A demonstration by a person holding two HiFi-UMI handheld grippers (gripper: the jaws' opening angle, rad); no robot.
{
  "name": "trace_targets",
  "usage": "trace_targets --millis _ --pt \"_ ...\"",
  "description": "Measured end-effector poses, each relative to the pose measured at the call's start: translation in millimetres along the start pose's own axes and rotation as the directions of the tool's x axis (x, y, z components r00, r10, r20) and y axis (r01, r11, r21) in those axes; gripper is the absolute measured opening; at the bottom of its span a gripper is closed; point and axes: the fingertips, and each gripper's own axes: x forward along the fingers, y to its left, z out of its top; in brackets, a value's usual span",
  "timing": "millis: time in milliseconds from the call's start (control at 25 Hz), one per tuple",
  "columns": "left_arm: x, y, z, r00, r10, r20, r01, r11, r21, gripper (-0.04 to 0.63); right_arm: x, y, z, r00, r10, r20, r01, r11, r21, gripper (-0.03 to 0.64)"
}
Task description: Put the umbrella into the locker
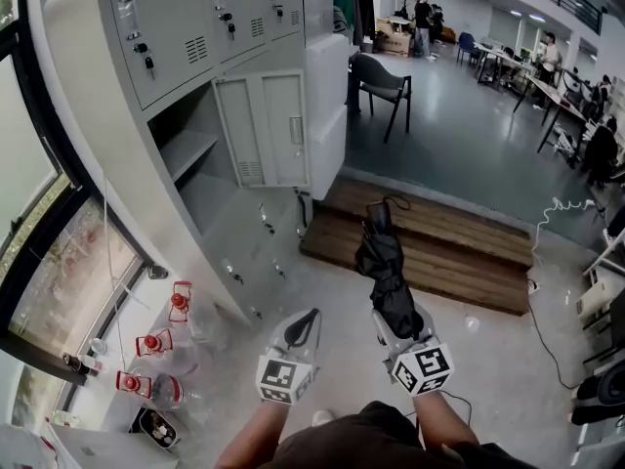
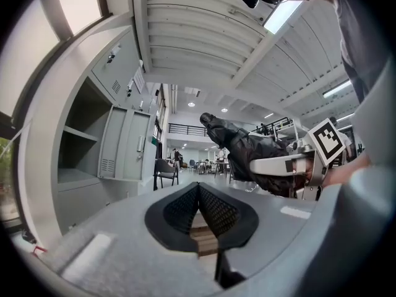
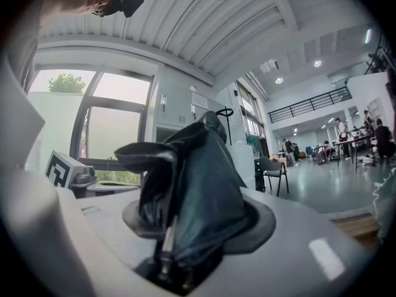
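A folded black umbrella (image 1: 383, 262) sticks forward out of my right gripper (image 1: 395, 313), whose jaws are shut on its lower end. In the right gripper view the umbrella (image 3: 198, 184) fills the space between the jaws of the right gripper (image 3: 192, 228), its strap loop at the far tip. My left gripper (image 1: 307, 320) hangs beside it, to the left, with its fingertips together and nothing between them. The left gripper view shows the left gripper (image 2: 198, 190) shut and the umbrella (image 2: 247, 147) off to the right. The grey locker bank has an open compartment (image 1: 190, 154), its door (image 1: 264, 130) swung outward.
A low wooden platform (image 1: 430, 237) lies ahead on the floor past the umbrella's tip. A dark chair (image 1: 381, 81) stands behind the lockers. Red-capped bottles (image 1: 156, 342) sit by the window at the lower left. A white cable (image 1: 547, 262) trails at the right. Desks and people are far back.
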Motion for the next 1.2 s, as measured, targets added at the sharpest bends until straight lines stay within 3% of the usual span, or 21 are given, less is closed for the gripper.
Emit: trace_targets --millis 560,1200 --pt "13 81 -1 0.982 0.188 -0.017 -0.188 0.982 0.004 0.005 94 11 4 0.984 0.176 -0.010 -0.176 0.984 -0.035 0.225" --pt "71 124 0 0.919 0.391 -0.046 -0.392 0.919 -0.032 0.005 187 -19 5 0.919 0.392 -0.042 -0.393 0.919 -0.027 0.225"
